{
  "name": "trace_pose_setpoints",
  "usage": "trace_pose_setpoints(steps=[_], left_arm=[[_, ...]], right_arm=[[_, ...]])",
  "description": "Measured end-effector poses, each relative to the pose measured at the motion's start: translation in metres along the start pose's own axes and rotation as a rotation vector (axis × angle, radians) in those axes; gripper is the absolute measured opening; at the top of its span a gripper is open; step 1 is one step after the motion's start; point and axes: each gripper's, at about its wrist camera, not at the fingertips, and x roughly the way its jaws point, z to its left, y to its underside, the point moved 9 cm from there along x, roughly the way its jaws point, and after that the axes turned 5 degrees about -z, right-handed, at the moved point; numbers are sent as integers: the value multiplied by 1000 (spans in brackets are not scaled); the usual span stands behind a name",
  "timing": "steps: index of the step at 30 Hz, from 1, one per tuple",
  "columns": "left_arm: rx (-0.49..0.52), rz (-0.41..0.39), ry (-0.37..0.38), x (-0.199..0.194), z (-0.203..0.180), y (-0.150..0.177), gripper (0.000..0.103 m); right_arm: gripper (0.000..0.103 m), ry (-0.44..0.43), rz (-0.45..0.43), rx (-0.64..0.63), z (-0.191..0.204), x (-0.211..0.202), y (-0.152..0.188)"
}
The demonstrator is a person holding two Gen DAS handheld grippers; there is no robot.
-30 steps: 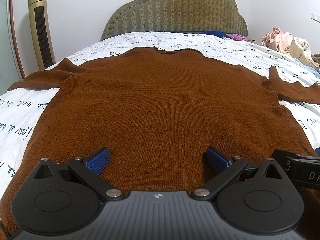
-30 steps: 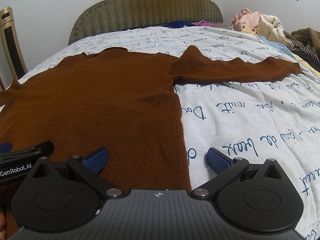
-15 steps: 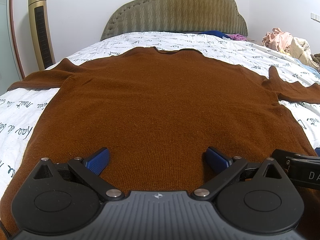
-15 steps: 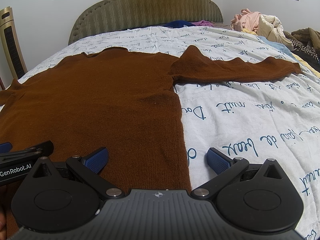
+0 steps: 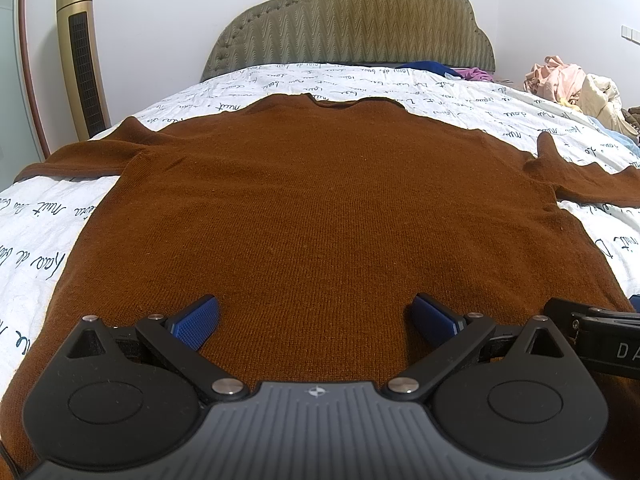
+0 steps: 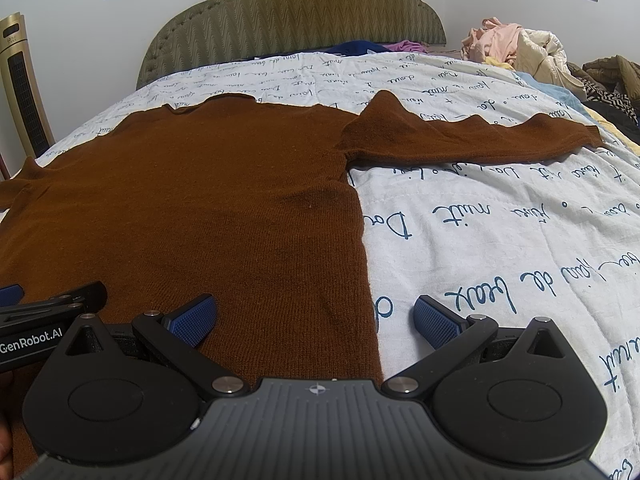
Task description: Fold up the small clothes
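Nothing has changed over the last second: both views match the earlier ones, the brown sweater point(image 5: 320, 208) has not shifted, and neither tool has moved. For the task this reads as a pause before the first fold, with no crease made yet.

The sweater lies flat and face-up on the bed point(image 6: 500, 240), its hem at the foot edge nearest the cameras and its neckline toward the headboard point(image 5: 352, 24). Both sleeves are spread outward toward the two side edges; the right sleeve point(image 6: 480, 140) lies across the printed quilt with a few small ridges along its upper edge.

The left hand-held gripper point(image 5: 316, 316) hovers over the hem near the middle of the garment, jaws spread wide and holding nothing. The right hand-held gripper point(image 6: 316, 316) is also wide and empty, straddling the sweater's right side seam, so one blue pad point(image 6: 192, 320) is over knit and the other over bare quilt. Whether the pads touch the fabric cannot be told.

Legible writing: "GenRobot.AI" in white on the left tool's body as seen from the right wrist, and the letters "DA" on the right tool as seen from the left wrist, the rest cut off. The quilt carries dark cursive script; "nuit" and "de" can be picked out, the rest is too distorted to read with confidence.

A heap of clothes point(image 6: 516, 48) sits by the far right corner of the bed, and a gold tower unit point(image 5: 82, 60) stands beyond the left edge.
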Motion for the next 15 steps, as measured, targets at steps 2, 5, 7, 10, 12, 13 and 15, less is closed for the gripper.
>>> trace_pose_setpoints(steps=[2, 5, 7, 10, 12, 13, 15], left_arm=[[0, 0, 0, 0, 0, 0, 103], [2, 0, -1, 0, 0, 0, 103], [3, 1, 1, 0, 0, 0, 103], [3, 1, 4, 0, 0, 0, 103], [6, 0, 2, -1, 0, 0, 103], [8, -1, 1, -1, 0, 0, 103], [10, 1, -1, -2, -1, 1, 103]], right_arm=[[103, 0, 0, 0, 0, 0, 0], [103, 2, 2, -1, 0, -1, 0], [103, 2, 3, 0, -1, -1, -1], [103, -18, 6, 2, -1, -2, -2], [103, -47, 19, 5, -5, -3, -5], [103, -57, 23, 3, -8, -2, -7], [103, -69, 26, -6, -16, -8, -13]])
